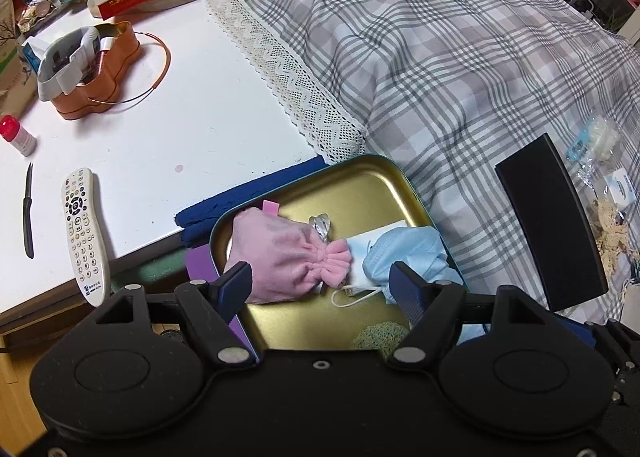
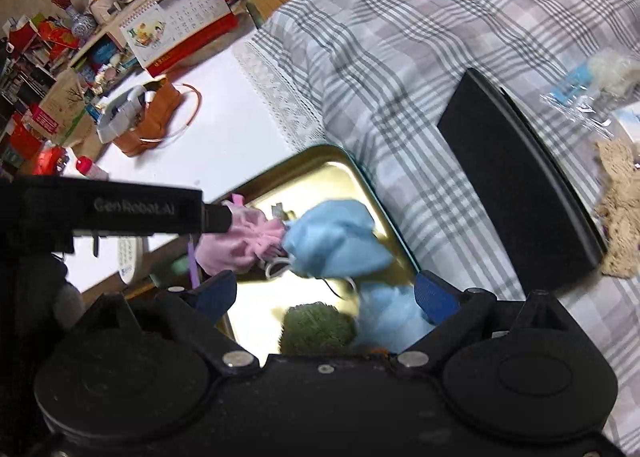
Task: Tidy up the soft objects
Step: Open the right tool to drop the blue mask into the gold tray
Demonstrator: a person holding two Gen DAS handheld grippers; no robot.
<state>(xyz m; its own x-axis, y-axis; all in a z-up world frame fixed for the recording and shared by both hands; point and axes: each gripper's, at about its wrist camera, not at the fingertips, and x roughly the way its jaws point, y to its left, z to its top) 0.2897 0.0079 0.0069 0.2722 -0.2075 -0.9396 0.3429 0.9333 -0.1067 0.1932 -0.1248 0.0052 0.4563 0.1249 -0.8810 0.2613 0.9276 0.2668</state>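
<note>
A gold tin tray (image 1: 352, 185) lies at the table edge beside the plaid cloth. In it lie a pink drawstring pouch (image 1: 280, 253), a light blue face mask (image 1: 408, 253) and a green knitted pad (image 1: 380, 333). My left gripper (image 1: 320, 289) is open just above the tray, its fingers either side of the pouch and mask, holding nothing. In the right wrist view the tray (image 2: 320, 173) holds the pouch (image 2: 236, 241), the mask (image 2: 336, 241) and the green pad (image 2: 316, 329). My right gripper (image 2: 324, 293) is open and empty over the tray's near end.
A black box lid (image 1: 548, 225) lies on the plaid cloth (image 1: 440, 57) right of the tray, with a beige knitted piece (image 1: 608, 233) and plastic packets beyond. A remote (image 1: 84, 233), a black knife (image 1: 28, 209), an orange tin (image 1: 88, 69) and a calendar stand on the white table.
</note>
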